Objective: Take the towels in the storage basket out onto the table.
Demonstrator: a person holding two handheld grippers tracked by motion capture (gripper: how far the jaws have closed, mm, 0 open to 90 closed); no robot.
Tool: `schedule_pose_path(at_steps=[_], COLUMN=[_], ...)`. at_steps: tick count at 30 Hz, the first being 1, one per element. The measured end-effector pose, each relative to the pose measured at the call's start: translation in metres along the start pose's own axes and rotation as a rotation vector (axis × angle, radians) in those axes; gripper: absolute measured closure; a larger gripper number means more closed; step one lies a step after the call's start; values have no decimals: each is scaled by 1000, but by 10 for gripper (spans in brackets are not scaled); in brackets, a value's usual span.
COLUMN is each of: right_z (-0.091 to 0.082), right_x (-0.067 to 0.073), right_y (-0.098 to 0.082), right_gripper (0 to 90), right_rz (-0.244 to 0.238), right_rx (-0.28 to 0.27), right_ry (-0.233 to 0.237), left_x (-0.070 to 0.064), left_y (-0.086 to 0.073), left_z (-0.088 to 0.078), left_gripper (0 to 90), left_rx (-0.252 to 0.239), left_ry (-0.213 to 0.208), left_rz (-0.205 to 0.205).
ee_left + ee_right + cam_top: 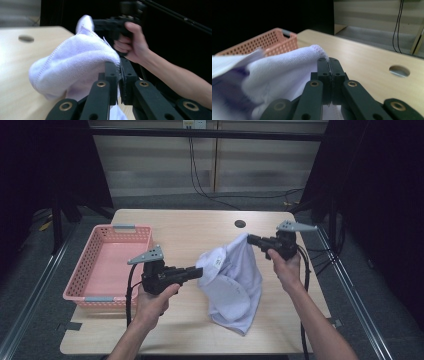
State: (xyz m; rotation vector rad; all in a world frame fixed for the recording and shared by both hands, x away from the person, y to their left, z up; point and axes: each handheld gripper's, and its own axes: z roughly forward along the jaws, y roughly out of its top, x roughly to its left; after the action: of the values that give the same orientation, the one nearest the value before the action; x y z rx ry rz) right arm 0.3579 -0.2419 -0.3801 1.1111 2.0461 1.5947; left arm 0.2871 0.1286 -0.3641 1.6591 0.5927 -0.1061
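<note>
A white towel [231, 282] hangs between my two grippers above the wooden table [200, 227], its lower end resting on the tabletop. My left gripper [200, 271] is shut on the towel's left edge. In the left gripper view the jaws pinch the cloth [75, 60] at the left gripper's [119, 71] tips. My right gripper [249, 239] is shut on the towel's upper corner, lifted above the table. In the right gripper view the right gripper [328, 62] has its jaws pressed together, with the towel [284, 72] draped to their left.
A pink plastic basket [82, 280] stands at the table's left side, also seen as a pink basket [269, 40] in the right gripper view. A round cable hole [240, 224] lies near the far edge. Black cables [200, 180] run on the floor beyond.
</note>
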Motion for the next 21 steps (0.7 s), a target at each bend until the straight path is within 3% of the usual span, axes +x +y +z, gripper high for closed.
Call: schedule_pose_path(at_steps=[1, 3, 4, 6, 7, 10, 11, 13, 14, 15, 17, 18, 21], right_z=[3, 5, 11, 13, 18, 18, 17, 16, 18, 28, 31, 35, 34], right_x=[-12, -17, -28, -31, -42, -50, -58, -60, -64, -68, -68, -66, -59], right_y=[18, 22, 33, 37, 51, 66, 80, 82, 83, 72, 65, 46, 34], right_gripper=[891, 891, 891, 891, 891, 891, 890, 889, 860, 632, 606, 542, 513], right_rz=[4, 10, 16, 17, 16, 24, 12, 10, 11, 12, 4, 9, 4], right_rx=[-16, -24, -18, -15, -34, -57, -74, -74, -53, 17, 27, 46, 53], right_ry=[-28, -34, -74, -87, -113, -141, -177, -183, -184, -170, -176, -163, -150], left_x=[-2, -8, -12, -15, -19, -25, -26, -25, -22, -17, -4, 7, 14], left_y=[2, 5, 5, 5, 6, 5, 3, -4, -12, -19, -32, -44, -49], left_z=[-3, -10, -18, -25, -33, -42, -44, -48, -48, -48, -47, -46, -48], left_gripper=[864, 864, 864, 864, 865, 864, 863, 862, 861, 846, 844, 819, 734], left_rx=[4, 5, -1, -8, -23, -45, -53, -52, -29, -11, 4, 26, 38], left_ry=[-5, 4, 10, 9, -2, -31, -43, -59, -34, -2, 19, 46, 71], left_rz=[10, 26, 31, 42, 40, 37, 34, 27, 29, 3, -46, -71, -89])
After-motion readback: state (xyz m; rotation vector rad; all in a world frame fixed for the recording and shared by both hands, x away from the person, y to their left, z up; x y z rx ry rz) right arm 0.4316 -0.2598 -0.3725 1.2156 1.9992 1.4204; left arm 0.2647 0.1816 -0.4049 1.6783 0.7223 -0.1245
